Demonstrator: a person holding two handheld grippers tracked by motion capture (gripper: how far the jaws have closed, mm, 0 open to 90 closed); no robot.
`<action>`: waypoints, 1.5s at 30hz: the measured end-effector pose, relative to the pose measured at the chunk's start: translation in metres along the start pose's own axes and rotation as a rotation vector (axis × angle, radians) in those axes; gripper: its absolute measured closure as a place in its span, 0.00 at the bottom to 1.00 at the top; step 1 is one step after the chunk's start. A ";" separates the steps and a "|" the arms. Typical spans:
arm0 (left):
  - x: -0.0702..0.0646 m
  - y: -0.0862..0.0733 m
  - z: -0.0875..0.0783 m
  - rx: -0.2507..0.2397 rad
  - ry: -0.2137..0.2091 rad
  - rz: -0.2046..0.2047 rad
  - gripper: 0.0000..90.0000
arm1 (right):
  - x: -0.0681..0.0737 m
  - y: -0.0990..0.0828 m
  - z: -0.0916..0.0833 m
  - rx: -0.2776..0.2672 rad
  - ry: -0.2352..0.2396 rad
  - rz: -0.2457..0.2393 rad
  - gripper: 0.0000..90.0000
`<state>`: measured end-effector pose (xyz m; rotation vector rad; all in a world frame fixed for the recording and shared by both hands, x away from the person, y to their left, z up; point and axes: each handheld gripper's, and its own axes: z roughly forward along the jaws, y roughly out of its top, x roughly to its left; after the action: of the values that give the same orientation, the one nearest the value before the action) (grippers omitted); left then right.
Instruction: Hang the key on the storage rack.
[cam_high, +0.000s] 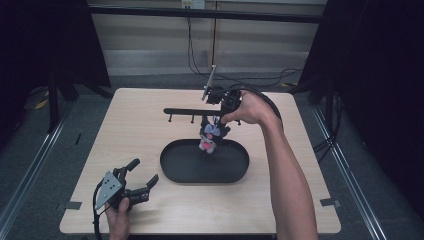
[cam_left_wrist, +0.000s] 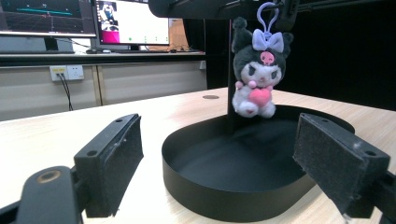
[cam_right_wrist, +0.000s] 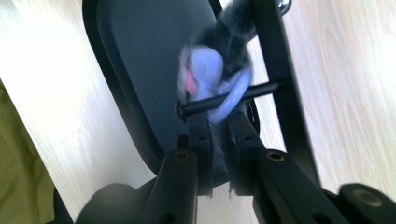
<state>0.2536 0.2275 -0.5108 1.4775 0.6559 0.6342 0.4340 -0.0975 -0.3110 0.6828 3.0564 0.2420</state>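
A small dark plush toy (cam_high: 210, 137) with a lilac bow and a pink heart hangs by its lilac ring (cam_right_wrist: 231, 98) from a peg (cam_right_wrist: 261, 88) of the black rack (cam_high: 190, 111). It dangles over the far end of the black oval tray (cam_high: 172, 167). My right gripper (cam_high: 214, 122) points down at the ring from above. In the right gripper view its jaws (cam_right_wrist: 218, 123) stand a narrow gap apart just under the ring, so it is open. My left gripper (cam_high: 144, 172) rests open on the table's near left, facing the plush toy (cam_left_wrist: 256, 77) and the tray (cam_left_wrist: 224, 200).
The rack's bar carries other short pegs (cam_high: 171, 119) to the left. The wooden table (cam_high: 135, 120) is ringed by dark stands and floor cables. Monitors (cam_left_wrist: 126, 21) on a desk stand beyond the table in the left gripper view.
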 end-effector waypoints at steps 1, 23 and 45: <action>0.001 0.000 0.000 0.008 -0.001 0.007 0.17 | 0.001 -0.001 0.000 -0.002 -0.005 0.002 0.86; 0.000 0.000 0.000 0.001 -0.003 0.001 0.17 | 0.019 -0.027 -0.010 -0.140 -0.001 0.108 0.54; 0.000 0.000 0.000 0.002 -0.002 0.003 0.17 | 0.045 -0.065 0.008 -0.370 0.044 0.205 0.17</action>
<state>0.2535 0.2276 -0.5108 1.4814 0.6534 0.6339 0.3658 -0.1356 -0.3275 0.9670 2.8539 0.8076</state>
